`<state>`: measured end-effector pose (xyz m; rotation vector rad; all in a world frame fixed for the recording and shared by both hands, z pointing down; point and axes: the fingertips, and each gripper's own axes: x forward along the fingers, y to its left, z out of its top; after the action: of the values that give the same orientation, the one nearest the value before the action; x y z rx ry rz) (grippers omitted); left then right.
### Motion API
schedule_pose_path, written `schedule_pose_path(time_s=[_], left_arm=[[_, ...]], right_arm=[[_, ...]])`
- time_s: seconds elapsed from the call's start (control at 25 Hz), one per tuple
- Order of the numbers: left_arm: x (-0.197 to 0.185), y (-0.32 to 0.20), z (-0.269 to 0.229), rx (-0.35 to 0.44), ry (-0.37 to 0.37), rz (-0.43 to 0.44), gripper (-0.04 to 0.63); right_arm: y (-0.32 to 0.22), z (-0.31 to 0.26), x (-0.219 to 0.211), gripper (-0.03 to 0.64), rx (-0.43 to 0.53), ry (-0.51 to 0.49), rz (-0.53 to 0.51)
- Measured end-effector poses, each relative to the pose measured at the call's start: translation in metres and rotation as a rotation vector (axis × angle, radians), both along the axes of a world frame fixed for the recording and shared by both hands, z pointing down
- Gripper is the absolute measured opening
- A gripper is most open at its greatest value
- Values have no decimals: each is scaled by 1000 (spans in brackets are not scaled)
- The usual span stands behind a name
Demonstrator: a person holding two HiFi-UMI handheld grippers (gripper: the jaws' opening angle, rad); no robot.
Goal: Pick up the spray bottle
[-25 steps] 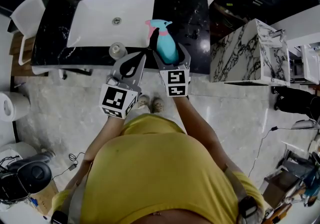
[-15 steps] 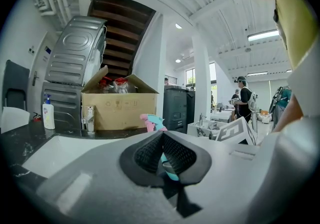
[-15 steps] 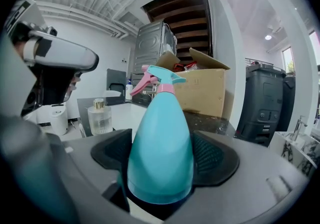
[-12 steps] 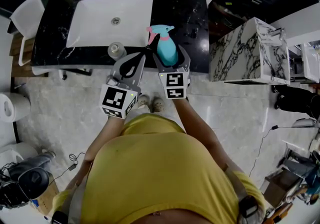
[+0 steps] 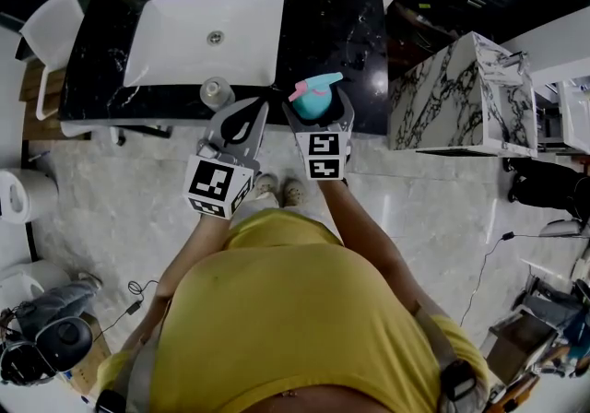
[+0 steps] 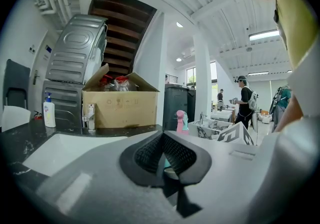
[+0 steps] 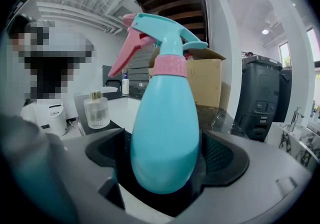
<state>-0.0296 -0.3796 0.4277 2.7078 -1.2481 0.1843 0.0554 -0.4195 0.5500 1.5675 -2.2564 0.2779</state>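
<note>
Head view, where the bottle is: the spray bottle [image 5: 314, 100] is at the front edge of the black counter [image 5: 355, 33]. It sits right between the two arms of the right gripper [image 5: 316, 94].
Head view, nearer hand: the right one, since it is already around the bottle. The left gripper [image 5: 264, 103] is just beside it on the left. A small glass jar [image 5: 217, 91] sits near its tip.
Left gripper view, fingers: the left gripper [image 6: 163, 140] has its pads pressed together, with nothing between them.
Left gripper view, bottle: the spray bottle [image 6: 182, 118] shows its pink top off to the right of the tips.
Right gripper view, fingers: wide apart, and they have just been opening. The bottle is between them. A thin dark gap shows at the right pad [image 7: 221, 155], so I think nothing squeezes it yet.
Right gripper view, which way it is long: top to bottom. The fat belly sits low between the pads and the pink trigger points left.
Next move, my guess: squeeze in from both sides on the belly, then lift.
</note>
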Motion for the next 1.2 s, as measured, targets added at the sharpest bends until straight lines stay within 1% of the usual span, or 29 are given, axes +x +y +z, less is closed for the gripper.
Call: schedule_pose_path(time_s=[0.12,0.16,0.2,0.24,0.48,0.68,0.88,1.2], left_arm=[[-2,0,1,-2,-1,-5,5],[-3,0,1,-3,-2,-7,5],[-4,-1,1,-4,-2,-10,5],[-5,-1,2,-6,-3,-12,5],[-8,-1,3,-11,-2,-20,5],[-5,-1,1,-6,3,-18,5],[1,-5,-4,8,15,-13,5],[12,-8,-21,55,41,-8,5]], right_arm=[[-7,-9,-2,459,32,-9,4],[-10,-11,-2,449,39,-7,6],[-12,-13,-2,431,41,-3,6],[-14,-13,-1,393,42,1,4],[-15,-17,-3,385,73,1,-19],[-14,-37,1,383,93,-2,-16],[-10,-70,16,383,114,-16,28],[17,-138,51,383,196,-41,140]])
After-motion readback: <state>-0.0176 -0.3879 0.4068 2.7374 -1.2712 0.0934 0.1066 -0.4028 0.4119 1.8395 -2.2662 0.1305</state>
